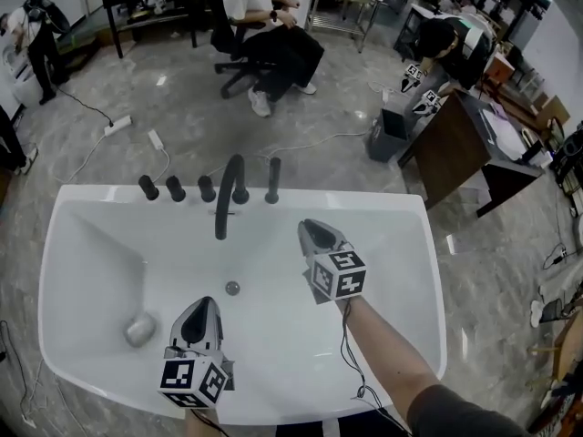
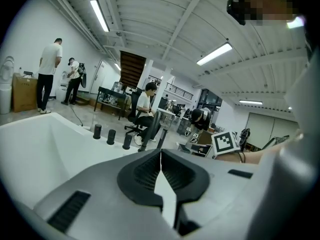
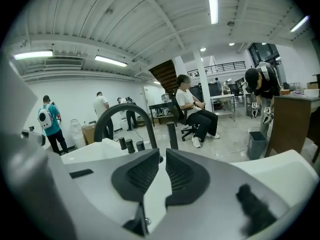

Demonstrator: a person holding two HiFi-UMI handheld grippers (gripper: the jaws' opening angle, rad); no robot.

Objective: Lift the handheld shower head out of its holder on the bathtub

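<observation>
Shower head point(image 1: 273, 180) beyond fingers point(image 1: 317, 237) (untouched).

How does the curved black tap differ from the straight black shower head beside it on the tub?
The faucet spout bends in an arch and reaches out over the basin. The handheld shower head is a straight stick standing upright in its holder. In the right gripper view, the faucet spout rises higher than the handheld shower head. Both are black and stand side by side on the far rim of the white bathtub.

Your grey left gripper point(image 1: 204, 304) and right gripper point(image 1: 310, 227) bear black-and-white square-patterned cubes point(image 1: 339, 276); beyond their black fingers point(image 2: 145, 174), a black shower head point(image 1: 273, 180) tops the white bathtub point(image 1: 387, 244).
</observation>
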